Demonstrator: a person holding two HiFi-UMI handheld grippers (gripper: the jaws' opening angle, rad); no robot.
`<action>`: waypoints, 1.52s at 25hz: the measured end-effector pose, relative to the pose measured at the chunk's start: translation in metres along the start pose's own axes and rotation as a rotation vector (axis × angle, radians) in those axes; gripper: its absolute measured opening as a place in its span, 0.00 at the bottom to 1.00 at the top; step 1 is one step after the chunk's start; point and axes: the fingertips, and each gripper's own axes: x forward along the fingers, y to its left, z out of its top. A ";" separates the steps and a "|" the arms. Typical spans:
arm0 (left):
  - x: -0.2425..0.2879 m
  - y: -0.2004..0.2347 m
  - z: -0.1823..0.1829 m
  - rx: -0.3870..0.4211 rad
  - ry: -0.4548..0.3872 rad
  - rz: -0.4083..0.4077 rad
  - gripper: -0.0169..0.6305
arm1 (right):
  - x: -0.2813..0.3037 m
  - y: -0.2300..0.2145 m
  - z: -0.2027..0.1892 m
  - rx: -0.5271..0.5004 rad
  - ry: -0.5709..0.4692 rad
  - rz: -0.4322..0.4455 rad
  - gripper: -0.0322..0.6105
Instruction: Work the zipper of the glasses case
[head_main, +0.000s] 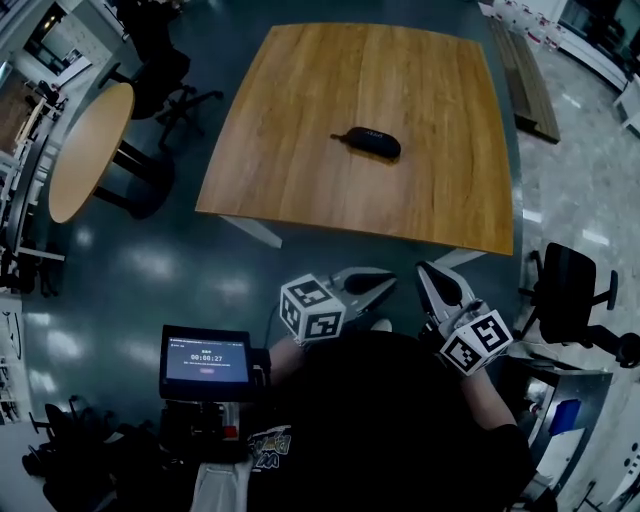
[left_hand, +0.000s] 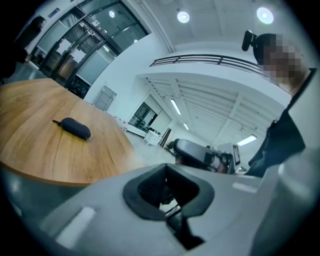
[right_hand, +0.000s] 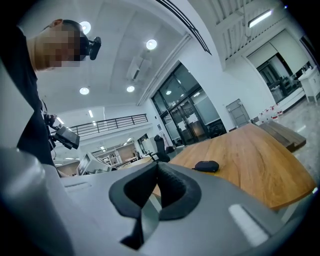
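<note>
A dark, closed glasses case (head_main: 368, 141) lies near the middle of the square wooden table (head_main: 300, 180), its zipper pull pointing left. Both grippers hang close to my body, short of the table's near edge and well away from the case. My left gripper (head_main: 385, 282) is shut with nothing in it, and so is my right gripper (head_main: 425, 268). In the left gripper view the case (left_hand: 73, 127) sits far off on the tabletop beyond the closed jaws (left_hand: 167, 192). The right gripper view shows the case (right_hand: 206, 166) small and distant past its closed jaws (right_hand: 156, 192).
A round wooden table (head_main: 85, 150) and dark office chairs (head_main: 165, 80) stand at the left. Another chair (head_main: 565, 285) is at the right, and a wooden bench (head_main: 530, 85) at the far right. A lit screen (head_main: 205, 362) sits by my left side.
</note>
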 end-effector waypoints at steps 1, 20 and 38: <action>-0.001 0.002 0.002 -0.006 -0.010 0.007 0.03 | -0.001 -0.001 0.000 0.004 0.000 -0.001 0.06; -0.005 0.005 -0.007 -0.074 -0.022 0.037 0.03 | -0.003 0.002 -0.009 0.030 0.020 0.014 0.06; -0.003 0.014 -0.017 -0.097 0.032 0.038 0.03 | 0.001 -0.005 -0.015 0.073 0.018 -0.003 0.06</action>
